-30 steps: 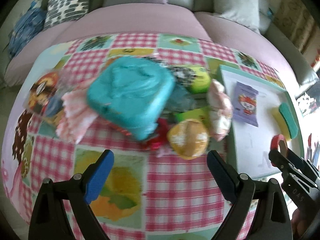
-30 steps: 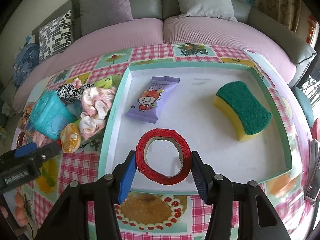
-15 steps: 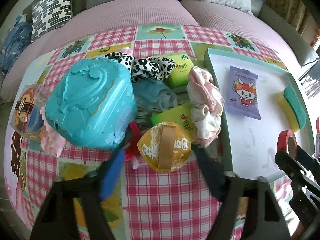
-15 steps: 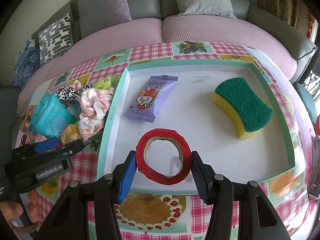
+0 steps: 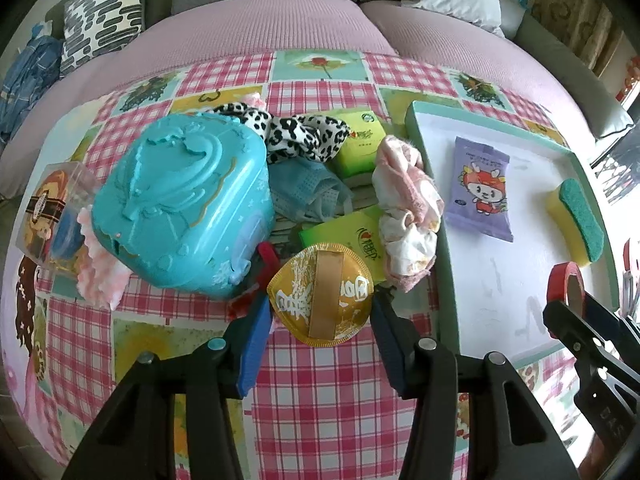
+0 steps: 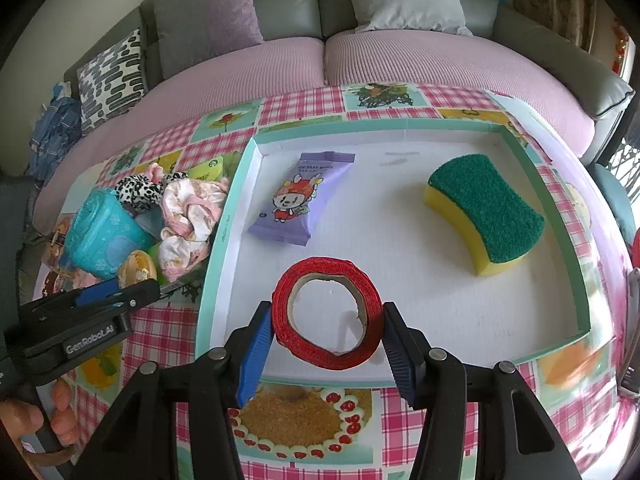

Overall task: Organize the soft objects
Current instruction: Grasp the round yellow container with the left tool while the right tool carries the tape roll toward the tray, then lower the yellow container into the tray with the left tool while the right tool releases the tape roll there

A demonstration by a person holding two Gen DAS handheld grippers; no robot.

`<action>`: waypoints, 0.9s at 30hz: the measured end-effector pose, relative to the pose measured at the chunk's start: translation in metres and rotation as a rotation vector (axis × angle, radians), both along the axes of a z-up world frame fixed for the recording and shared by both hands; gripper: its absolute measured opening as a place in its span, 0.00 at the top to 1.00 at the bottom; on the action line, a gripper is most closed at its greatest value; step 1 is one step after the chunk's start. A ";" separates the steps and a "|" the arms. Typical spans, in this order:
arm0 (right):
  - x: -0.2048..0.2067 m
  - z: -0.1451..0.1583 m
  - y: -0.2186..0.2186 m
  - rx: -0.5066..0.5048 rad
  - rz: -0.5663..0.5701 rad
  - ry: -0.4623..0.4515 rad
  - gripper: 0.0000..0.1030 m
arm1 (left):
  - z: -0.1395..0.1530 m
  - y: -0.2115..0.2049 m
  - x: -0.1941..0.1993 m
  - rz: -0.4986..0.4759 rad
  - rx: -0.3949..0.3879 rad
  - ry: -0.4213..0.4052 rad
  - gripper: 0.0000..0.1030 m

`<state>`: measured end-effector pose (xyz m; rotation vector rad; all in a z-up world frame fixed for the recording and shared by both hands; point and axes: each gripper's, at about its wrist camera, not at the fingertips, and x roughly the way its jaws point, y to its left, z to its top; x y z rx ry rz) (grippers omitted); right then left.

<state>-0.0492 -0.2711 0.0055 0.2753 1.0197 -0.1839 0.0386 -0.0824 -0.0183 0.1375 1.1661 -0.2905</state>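
Gold pouch (image 5: 320,294): round foil pack w/ gold strap, lies on the tablecloth at the near edge of the pile; sits right between the tips of the left gripper (image 5: 318,312), dead ahead at 12 o'clock.
Long axis: strap runs 12–6, i.e. along the fingers; jaws straddle it at 9 and 3.
Left gripper state: jaws narrowed to about pouch width, pads at or just off its sides; firm contact can't be told, so prob. mid-close.
Nearer hand: left by far; the pouch shows only small at approx. 9 o'clock in right wrist view.
Right gripper (image 6: 326,324): clamped on the red tape roll (image 6: 326,312), held over the near edge of the tray (image 6: 226,240).
Neighbours: green pack (image 5: 344,236) touching at 12; pale scrunchie (image 5: 408,208) at 1; teal case (image 5: 180,204) at 10–11; a red item pokes out at 9, close to the left pad, snag risk (judgement).
Tray contents: purple snack pack (image 6: 302,196), sponge (image 6: 486,214).
Surface: checked pink tablecloth (image 5: 320,400), flat.
Room: pink-covered sofa (image 6: 320,72) w/ cushions at 12, beyond the table.
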 end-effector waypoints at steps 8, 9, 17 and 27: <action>-0.007 0.009 -0.012 0.005 -0.029 -0.032 0.45 | 0.037 0.002 -0.019 -0.015 -0.022 -0.106 0.50; -0.009 0.009 -0.016 0.004 -0.043 -0.032 0.45 | 0.040 0.000 -0.020 -0.022 -0.023 -0.115 0.50; -0.026 0.007 -0.064 -0.043 -0.225 -0.007 0.45 | 0.044 -0.052 -0.037 -0.168 -0.039 -0.129 0.50; -0.048 -0.004 -0.112 -0.066 -0.374 0.029 0.45 | 0.022 -0.110 -0.047 -0.295 -0.021 -0.112 0.50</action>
